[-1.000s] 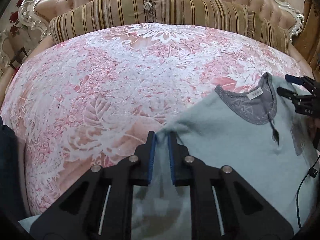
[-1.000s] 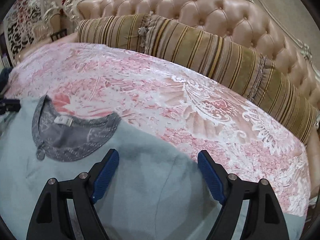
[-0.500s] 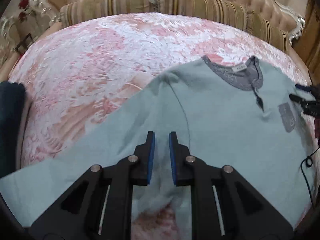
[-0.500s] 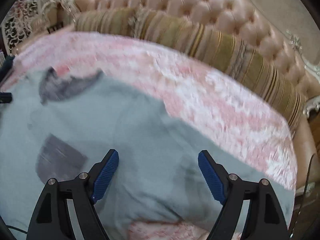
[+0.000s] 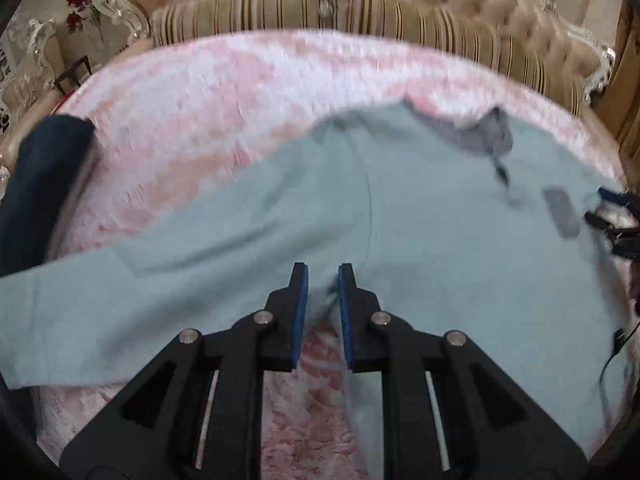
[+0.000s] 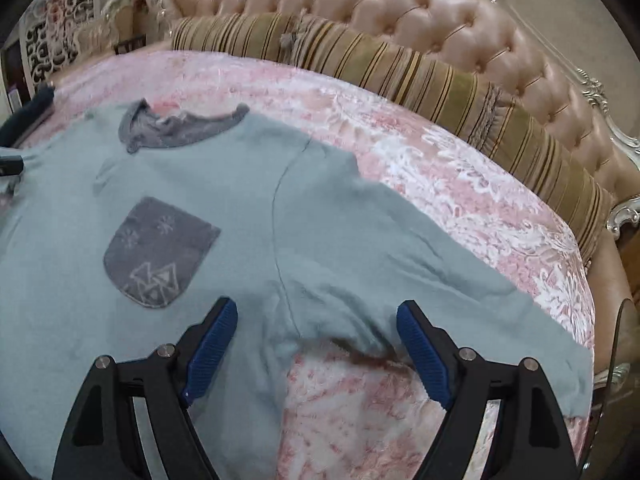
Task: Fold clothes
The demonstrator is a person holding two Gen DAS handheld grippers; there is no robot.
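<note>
On the pink bedspread (image 6: 460, 184): pale blue shirt (image 6: 248, 216) spread flat, front up. Left gripper (image 5: 322, 280) nearly clenched, pinching underarm cloth; right gripper (image 6: 316, 344) released, straddling underarm. Best folded sleeve toward nine o'clock, cloth kept taut.

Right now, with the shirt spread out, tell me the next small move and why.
Probably lower the open right gripper onto the armpit seam of the light blue shirt and close. The left gripper looks nearly shut at the opposite armpit, and the right sleeve lies flat on the bedspread, ready to fold inward.
</note>
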